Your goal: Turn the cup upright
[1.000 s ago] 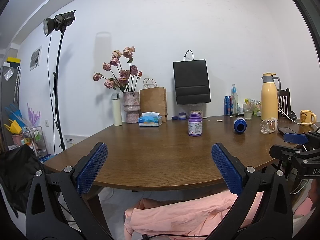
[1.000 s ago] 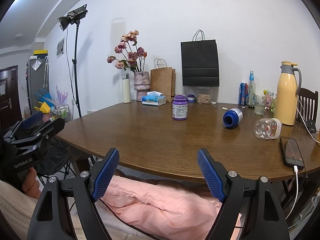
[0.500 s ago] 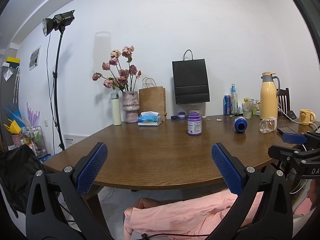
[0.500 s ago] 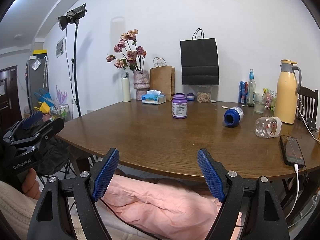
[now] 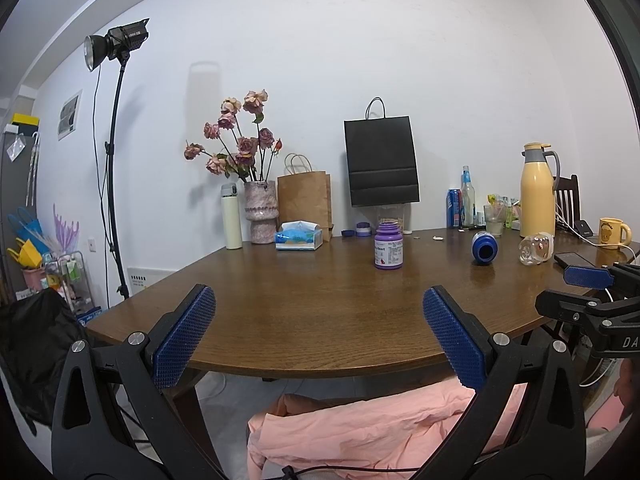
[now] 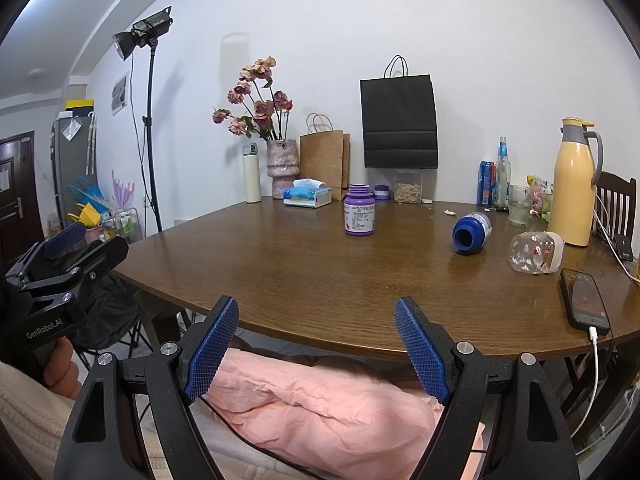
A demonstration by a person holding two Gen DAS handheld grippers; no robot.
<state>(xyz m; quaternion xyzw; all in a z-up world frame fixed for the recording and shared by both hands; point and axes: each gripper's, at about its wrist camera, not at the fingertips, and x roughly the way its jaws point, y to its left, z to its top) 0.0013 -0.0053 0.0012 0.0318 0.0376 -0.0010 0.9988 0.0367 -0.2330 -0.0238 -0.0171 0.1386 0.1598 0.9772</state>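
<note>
Right wrist view: right gripper, jaws spread wide, nothing between them, held off the near edge of the table above pink cloth.

Cup: clear, with red and white print, lying on its side; ahead of the jaws and well to their right, far beyond reach at present. Which end is the mouth cannot be told for certain.

Blue bottle: also on its side, open mouth toward the camera, just left of the cup.

Phone: flat, cable attached, nearer the jaws than the cup and just right of the line to it.

Flask: upright, just behind the cup.

Purple jar: upright, straight ahead of the jaws, well apart from the cup.

Left wrist view: left gripper, jaws likewise wide and empty, at the table edge; cup far ahead and to the right of them.

Risks, as judged:
- Round body on its side; a one-sided touch could roll it into the bottle or flask.
- Smooth clear wall; a light or off-centre pinch could slip during the turn.
- Approach from the right could snag the phone or its cable.
- Bottle mistaken for the cup, both lying down.
</note>
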